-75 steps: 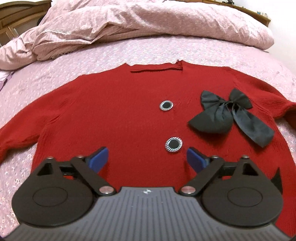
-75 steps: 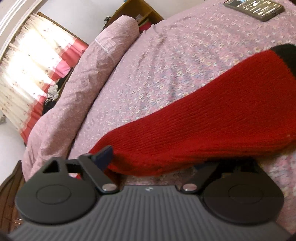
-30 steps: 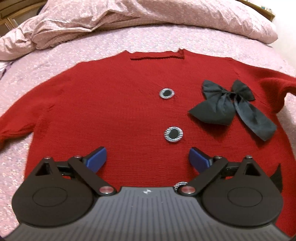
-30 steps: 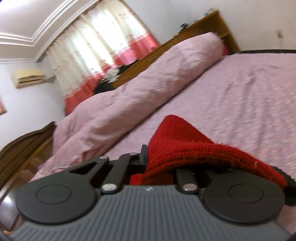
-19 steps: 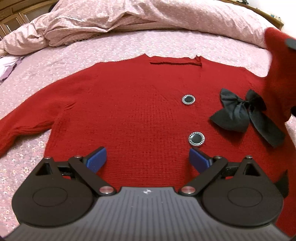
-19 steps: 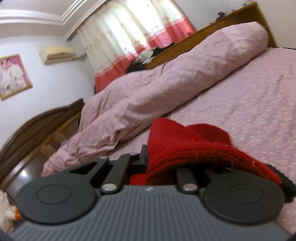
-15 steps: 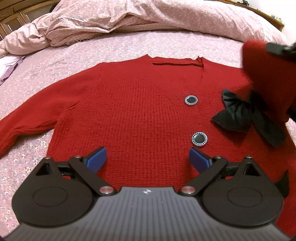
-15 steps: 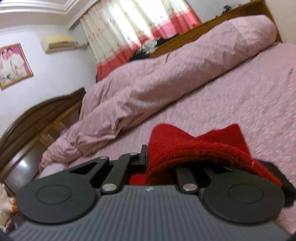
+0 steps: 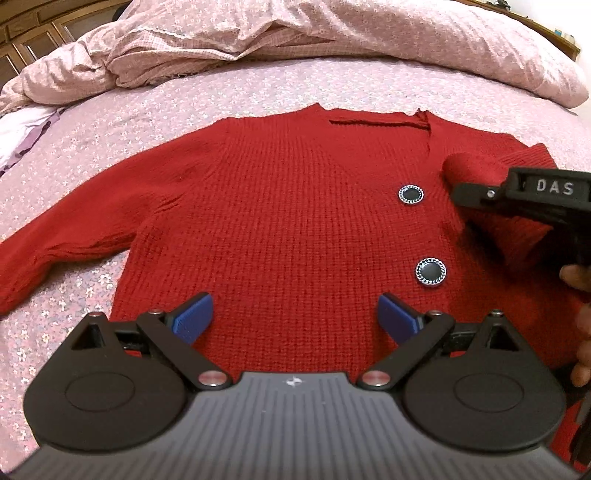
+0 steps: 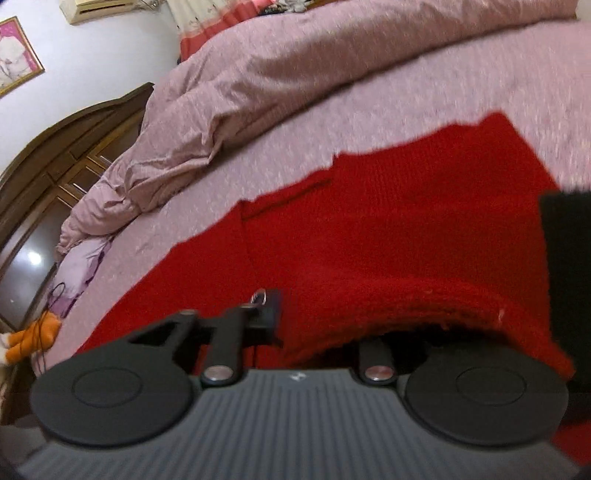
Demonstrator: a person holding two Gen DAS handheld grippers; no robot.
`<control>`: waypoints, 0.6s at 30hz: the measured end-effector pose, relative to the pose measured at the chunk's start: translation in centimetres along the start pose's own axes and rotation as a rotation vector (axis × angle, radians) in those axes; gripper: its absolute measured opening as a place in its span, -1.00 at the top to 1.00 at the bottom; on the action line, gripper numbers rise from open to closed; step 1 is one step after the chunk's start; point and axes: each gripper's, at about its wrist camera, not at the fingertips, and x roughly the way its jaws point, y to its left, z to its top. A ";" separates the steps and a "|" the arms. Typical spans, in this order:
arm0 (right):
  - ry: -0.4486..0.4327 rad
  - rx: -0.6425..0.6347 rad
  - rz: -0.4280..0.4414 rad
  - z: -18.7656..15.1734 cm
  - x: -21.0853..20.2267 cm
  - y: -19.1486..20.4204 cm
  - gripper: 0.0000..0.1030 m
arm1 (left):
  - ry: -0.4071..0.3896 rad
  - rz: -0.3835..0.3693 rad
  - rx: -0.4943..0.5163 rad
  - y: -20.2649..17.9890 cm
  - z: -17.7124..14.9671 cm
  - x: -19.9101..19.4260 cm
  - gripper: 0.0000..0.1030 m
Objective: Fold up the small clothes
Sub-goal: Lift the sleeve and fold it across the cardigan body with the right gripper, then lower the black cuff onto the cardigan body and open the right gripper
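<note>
A red knitted sweater (image 9: 288, 229) lies spread flat, front up, on a pink flowered bedsheet (image 9: 155, 110), neckline toward the rumpled duvet (image 9: 295, 33). The left gripper (image 9: 295, 319) hovers over the sweater's lower body with its blue pads set wide apart and nothing between them. The right gripper (image 10: 321, 314) has just been opening its jaws; the sweater's right sleeve (image 10: 406, 306), folded over the chest, is draped between and over them, hiding the right-hand finger, so whether the pads press on it cannot be told. In the left view this sleeve end sits just beside the upper button (image 9: 410, 194).
</note>
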 end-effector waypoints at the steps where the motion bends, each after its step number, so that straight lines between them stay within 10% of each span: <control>1: -0.004 0.020 0.021 -0.3 -0.2 -0.1 0.03 | -0.004 0.001 0.003 -0.1 0.0 -0.1 -0.91; 5: 0.006 0.066 0.060 -0.6 -1.6 0.3 -0.49 | -0.018 -0.001 0.012 -0.4 0.2 -0.7 -0.91; 18: 0.014 0.057 -0.003 -1.8 -7.4 0.0 -0.51 | -0.029 -0.022 0.038 -1.6 -0.2 -1.5 -0.91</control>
